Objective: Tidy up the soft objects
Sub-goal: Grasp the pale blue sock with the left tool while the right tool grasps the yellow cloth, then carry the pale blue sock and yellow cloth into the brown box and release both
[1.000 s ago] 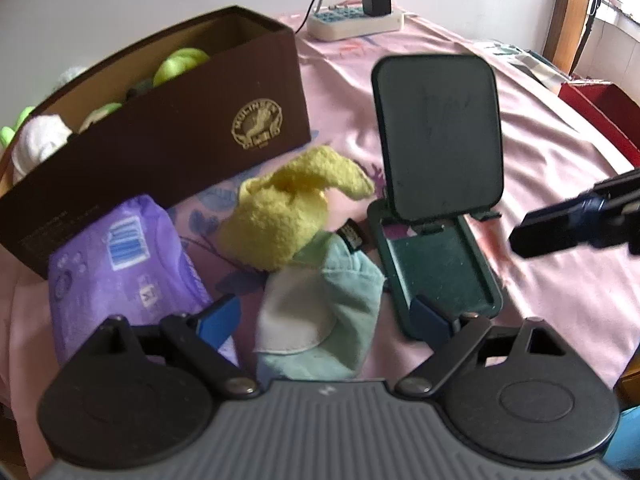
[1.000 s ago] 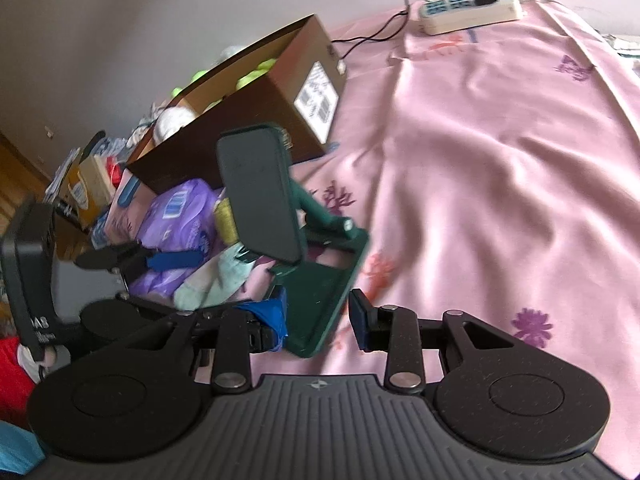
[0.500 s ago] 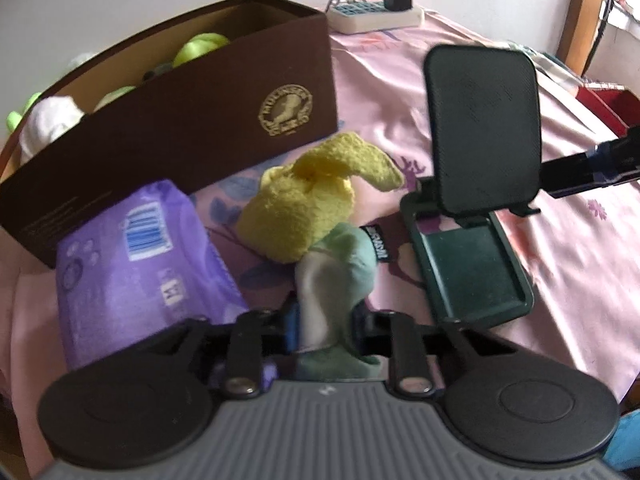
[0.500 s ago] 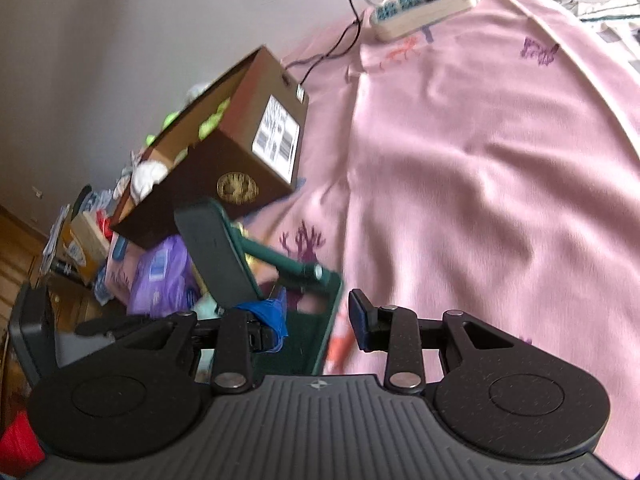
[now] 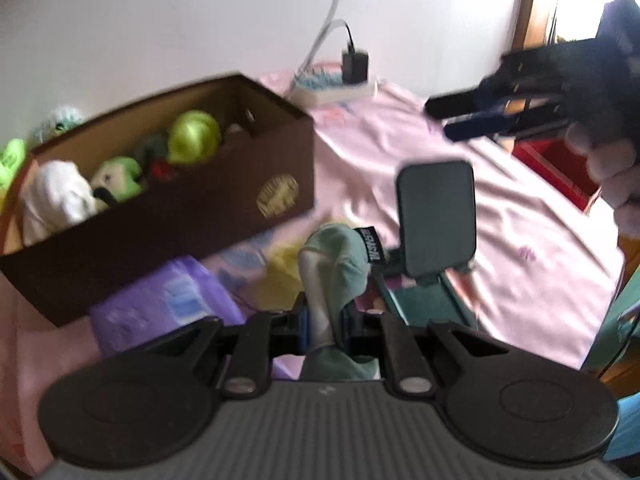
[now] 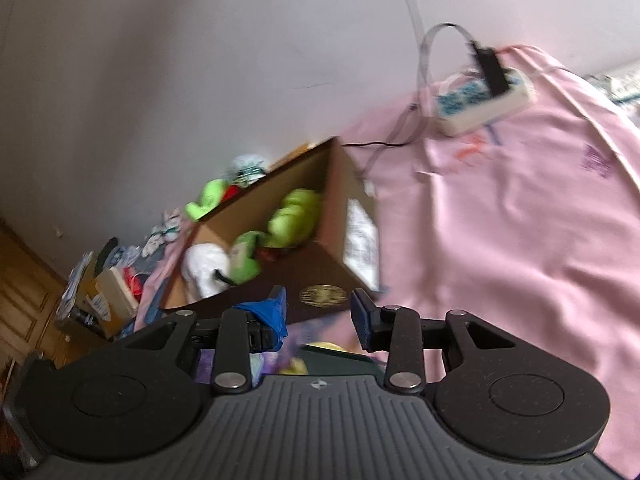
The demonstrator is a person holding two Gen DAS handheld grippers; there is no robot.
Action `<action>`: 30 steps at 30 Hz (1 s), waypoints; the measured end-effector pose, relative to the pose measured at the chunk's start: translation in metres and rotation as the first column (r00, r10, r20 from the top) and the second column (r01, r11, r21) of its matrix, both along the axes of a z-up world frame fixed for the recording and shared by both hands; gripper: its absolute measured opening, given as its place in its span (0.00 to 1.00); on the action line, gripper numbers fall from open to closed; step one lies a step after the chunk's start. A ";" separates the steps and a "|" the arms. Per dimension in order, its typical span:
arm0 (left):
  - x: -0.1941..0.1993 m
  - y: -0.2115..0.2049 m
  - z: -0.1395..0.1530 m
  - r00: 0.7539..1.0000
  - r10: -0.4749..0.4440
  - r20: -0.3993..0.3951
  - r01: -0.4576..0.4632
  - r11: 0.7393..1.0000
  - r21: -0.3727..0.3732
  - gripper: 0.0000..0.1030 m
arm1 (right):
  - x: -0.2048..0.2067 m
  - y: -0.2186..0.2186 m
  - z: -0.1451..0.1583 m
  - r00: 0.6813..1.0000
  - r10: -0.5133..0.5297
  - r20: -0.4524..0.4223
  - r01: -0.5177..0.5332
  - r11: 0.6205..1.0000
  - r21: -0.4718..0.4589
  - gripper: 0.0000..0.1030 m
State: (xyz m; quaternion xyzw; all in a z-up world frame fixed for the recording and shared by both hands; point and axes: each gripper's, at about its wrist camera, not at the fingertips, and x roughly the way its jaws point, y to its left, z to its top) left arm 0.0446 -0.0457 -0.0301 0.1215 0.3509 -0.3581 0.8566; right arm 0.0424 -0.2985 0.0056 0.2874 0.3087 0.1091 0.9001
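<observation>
My left gripper point(image 5: 326, 320) is shut on a pale green and grey sock point(image 5: 336, 264), held up off the pink cloth. Below it lie a blurred yellow towel point(image 5: 280, 276) and a purple packet point(image 5: 168, 304). The brown box point(image 5: 280, 160) at the left holds green and white soft toys point(image 5: 192, 136). In the right wrist view my right gripper point(image 6: 320, 316) hangs in front of the same box point(image 6: 328, 276); its jaws are opening with nothing between them. The left wrist view shows that gripper point(image 5: 460, 116) high at the right, a hand point(image 5: 612, 172) behind it.
A dark green phone stand point(image 5: 436, 216) stands upright just right of the sock. A power strip point(image 6: 480, 100) with a plugged charger lies at the back by the wall. A red box point(image 5: 556, 164) sits off the far right edge. Clutter point(image 6: 104, 280) lies left of the brown box.
My left gripper closed on the sock and lifted it off the cloth. My right gripper rose away from the phone stand and now faces the brown box.
</observation>
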 end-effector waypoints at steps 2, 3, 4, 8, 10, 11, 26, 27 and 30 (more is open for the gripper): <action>0.009 0.018 0.010 1.000 0.031 0.002 -0.031 0.998 -0.050 0.13 | 0.009 0.018 0.006 0.999 0.040 0.004 -0.040 0.999 -0.028 0.19; 0.014 0.028 0.013 0.999 0.054 -0.003 -0.054 0.996 -0.074 0.13 | 0.014 0.028 0.008 0.998 0.060 0.005 -0.060 0.997 -0.055 0.19; 0.020 0.040 0.017 0.997 0.082 -0.009 -0.082 0.992 -0.100 0.13 | 0.018 0.042 0.012 0.996 0.088 0.007 -0.087 0.992 -0.095 0.19; 0.039 0.084 0.026 0.985 0.172 -0.024 -0.173 0.971 -0.163 0.13 | 0.026 0.095 0.010 0.981 0.194 -0.024 -0.193 0.939 -0.283 0.19; 0.045 0.100 0.030 0.978 0.206 -0.021 -0.206 0.963 -0.175 0.13 | 0.025 0.120 -0.001 0.972 0.227 -0.057 -0.232 0.900 -0.370 0.19; 0.047 0.107 0.031 0.976 0.217 -0.019 -0.216 0.960 -0.178 0.13 | 0.026 0.130 -0.008 0.970 0.231 -0.078 -0.243 0.883 -0.402 0.19; 0.070 0.152 0.023 0.973 0.229 -0.029 -0.230 0.954 -0.190 0.13 | 0.047 0.180 -0.093 0.978 0.043 -0.206 -0.182 0.663 -0.726 0.19; 0.071 0.152 0.023 0.973 0.227 -0.030 -0.228 0.955 -0.191 0.13 | 0.048 0.179 -0.094 0.979 0.040 -0.202 -0.177 0.667 -0.723 0.17; 0.072 0.153 0.022 0.974 0.224 -0.033 -0.226 0.954 -0.198 0.13 | 0.046 0.180 -0.089 0.985 0.029 -0.168 -0.139 0.700 -0.700 0.09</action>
